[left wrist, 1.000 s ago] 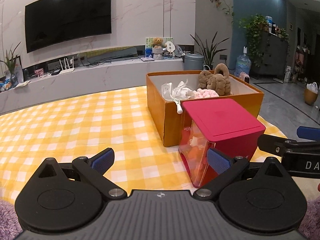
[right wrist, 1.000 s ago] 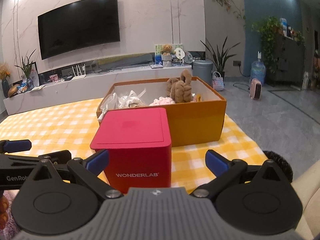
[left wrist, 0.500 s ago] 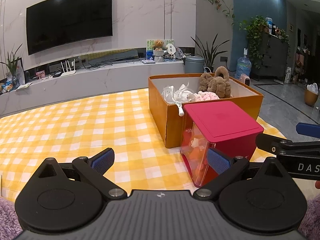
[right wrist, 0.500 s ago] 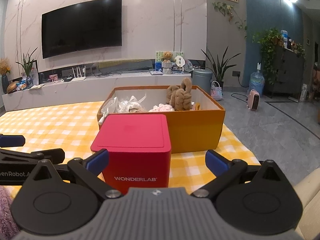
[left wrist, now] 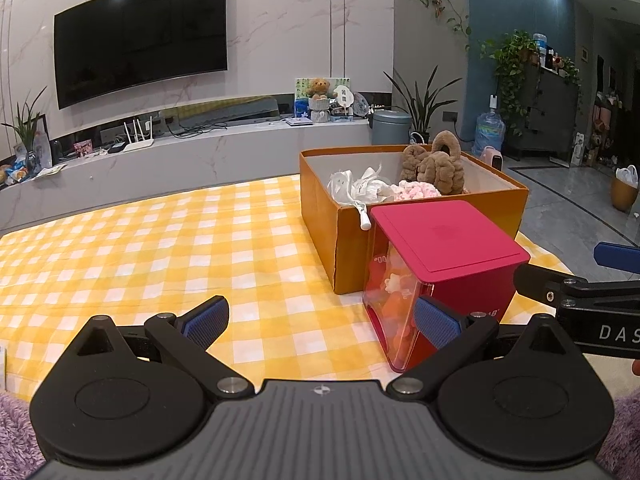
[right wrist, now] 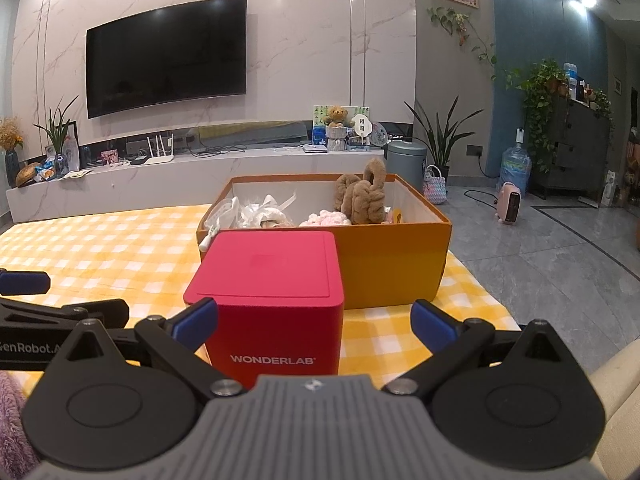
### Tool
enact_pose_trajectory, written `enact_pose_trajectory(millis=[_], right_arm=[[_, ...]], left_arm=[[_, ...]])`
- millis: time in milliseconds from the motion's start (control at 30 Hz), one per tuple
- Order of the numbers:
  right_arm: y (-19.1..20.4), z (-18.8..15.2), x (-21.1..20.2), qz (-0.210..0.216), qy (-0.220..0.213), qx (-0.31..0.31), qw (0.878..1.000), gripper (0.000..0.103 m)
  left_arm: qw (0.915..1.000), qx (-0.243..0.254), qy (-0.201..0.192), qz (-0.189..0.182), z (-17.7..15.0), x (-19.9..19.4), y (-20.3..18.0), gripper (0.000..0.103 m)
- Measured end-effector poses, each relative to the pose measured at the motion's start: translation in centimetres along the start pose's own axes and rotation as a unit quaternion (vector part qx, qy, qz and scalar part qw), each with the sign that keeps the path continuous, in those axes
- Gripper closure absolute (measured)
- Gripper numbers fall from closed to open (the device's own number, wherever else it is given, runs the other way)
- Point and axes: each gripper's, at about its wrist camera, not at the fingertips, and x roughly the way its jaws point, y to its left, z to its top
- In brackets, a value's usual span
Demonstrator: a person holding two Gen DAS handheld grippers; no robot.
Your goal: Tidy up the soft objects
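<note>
An orange cardboard box (left wrist: 416, 256) (right wrist: 396, 268) stands on the yellow checked cloth (left wrist: 160, 256). It holds a brown plush toy (left wrist: 434, 168) (right wrist: 362, 196), a pink fluffy item (left wrist: 416, 191) (right wrist: 326, 218) and white soft things (left wrist: 360, 188) (right wrist: 260, 212). A red lidded container (left wrist: 448, 248) (right wrist: 268, 276) stands in front of the box, its clear side showing pink and orange contents. My left gripper (left wrist: 320, 318) is open over the cloth, left of the container. My right gripper (right wrist: 314, 316) is open, low behind the container, holding nothing.
A long marble TV bench (right wrist: 200, 172) with a wall TV (right wrist: 168, 54) runs behind the table. Grey tiled floor (right wrist: 560, 248) lies to the right, with a bin, plants and a water bottle. Purple fuzzy fabric (left wrist: 16, 432) shows at the lower edges.
Both grippers have risen and drawn back slightly; the box and red container sit a little lower and farther in view. Both stay open and empty.
</note>
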Motion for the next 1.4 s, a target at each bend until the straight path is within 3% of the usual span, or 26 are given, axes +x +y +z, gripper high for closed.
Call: enact_pose_trajectory(millis=[1400], right_arm=[[0.02,-0.24,0.28,0.001,0.005,0.003,1.0,0.003]], left_arm=[[1.0,0.0,-0.001,0.002,0.04,-0.04,0.1,0.0]])
